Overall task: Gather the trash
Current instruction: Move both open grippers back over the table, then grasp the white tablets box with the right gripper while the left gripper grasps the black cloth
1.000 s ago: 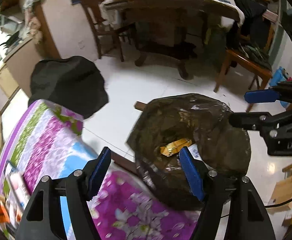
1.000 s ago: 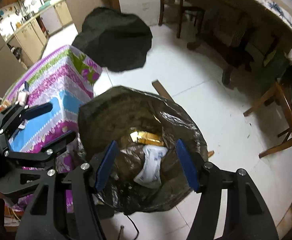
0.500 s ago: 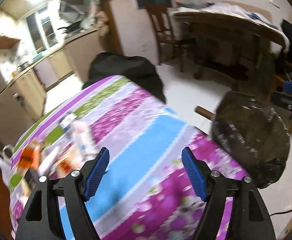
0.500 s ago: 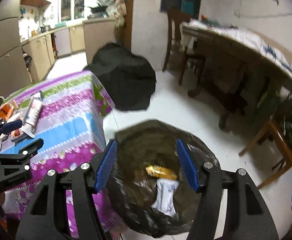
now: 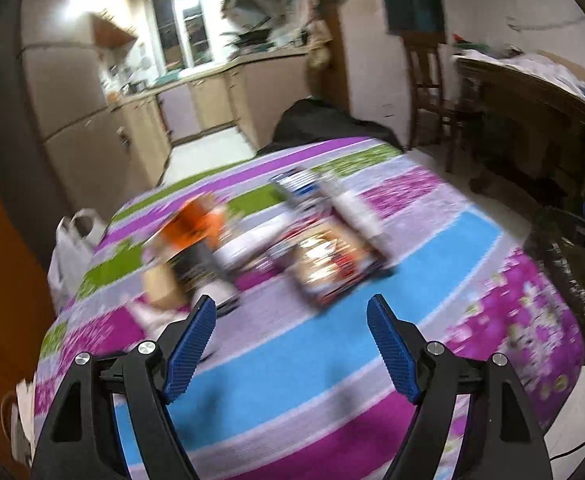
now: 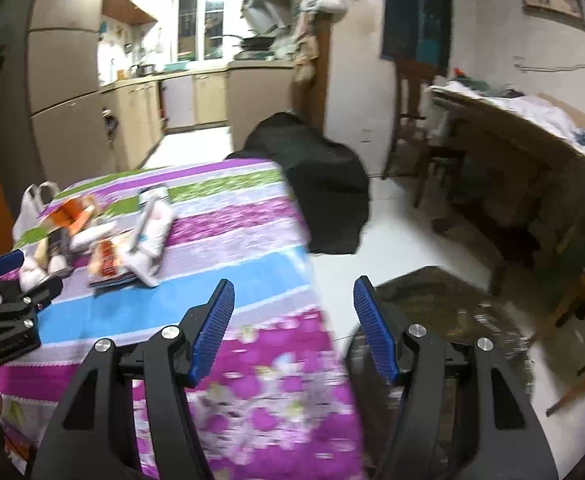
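Several pieces of trash lie on the striped floral tablecloth (image 5: 292, 360): a shiny red snack packet (image 5: 332, 268), an orange packet (image 5: 192, 228) and a white tube (image 5: 356, 216). All are blurred. My left gripper (image 5: 291, 312) hovers just short of them; its jaws are opening and nothing is between them. My right gripper (image 6: 293, 286) stands open and empty over the table's corner. The dark trash bag (image 6: 444, 308) sits on the floor to its right, and it also shows at the right edge of the left wrist view (image 5: 560, 256). The trash pile (image 6: 124, 240) lies left of the right gripper.
A black covered heap (image 6: 316, 184) sits on the floor beyond the table. A long wooden table (image 6: 532, 132) and chairs (image 6: 412, 120) stand along the right. A white plastic bag (image 5: 72, 248) hangs at the table's left side. Kitchen cabinets (image 6: 132, 120) line the back.
Both views have swung left, off the trash bag and onto the table top. The left gripper left the bag's mouth, now faces the trash pile, and its jaws stand slightly wider.
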Available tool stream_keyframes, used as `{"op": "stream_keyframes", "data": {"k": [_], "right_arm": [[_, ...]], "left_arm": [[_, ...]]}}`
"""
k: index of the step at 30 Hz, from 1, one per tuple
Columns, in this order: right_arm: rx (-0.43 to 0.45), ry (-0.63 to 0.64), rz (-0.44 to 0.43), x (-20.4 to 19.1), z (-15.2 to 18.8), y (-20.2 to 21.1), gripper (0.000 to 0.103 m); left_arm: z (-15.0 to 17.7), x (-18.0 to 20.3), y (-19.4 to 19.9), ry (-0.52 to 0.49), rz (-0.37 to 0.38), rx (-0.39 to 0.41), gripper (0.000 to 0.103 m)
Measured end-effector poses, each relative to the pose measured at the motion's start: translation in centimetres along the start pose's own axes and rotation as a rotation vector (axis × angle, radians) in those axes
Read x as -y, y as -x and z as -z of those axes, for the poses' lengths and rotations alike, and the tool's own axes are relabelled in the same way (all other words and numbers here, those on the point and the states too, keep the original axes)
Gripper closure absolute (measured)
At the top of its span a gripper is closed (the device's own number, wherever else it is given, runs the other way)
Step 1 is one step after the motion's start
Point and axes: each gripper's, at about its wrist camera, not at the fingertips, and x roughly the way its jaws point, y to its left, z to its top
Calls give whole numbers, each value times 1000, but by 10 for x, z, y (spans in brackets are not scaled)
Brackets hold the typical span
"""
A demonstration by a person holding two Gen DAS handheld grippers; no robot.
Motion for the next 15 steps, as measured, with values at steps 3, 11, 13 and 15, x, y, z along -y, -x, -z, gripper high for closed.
{"op": "stream_keyframes", "data": {"k": [3, 11, 13, 15], "right_arm": [[-13, 32, -51, -24, 3, -7, 43], [-53, 73, -206, -71, -3, -25, 43], [-71, 56, -249, -76, -12, -35, 43], [-83, 31, -274, -79, -20, -45, 43]], "left_arm": [[12, -41, 6, 65, -26, -10, 25], [43, -126, 21, 139, -92, -23, 25], [50, -138, 21, 146, -98, -27, 25], [57, -148, 17, 148, -96, -37, 25]]}}
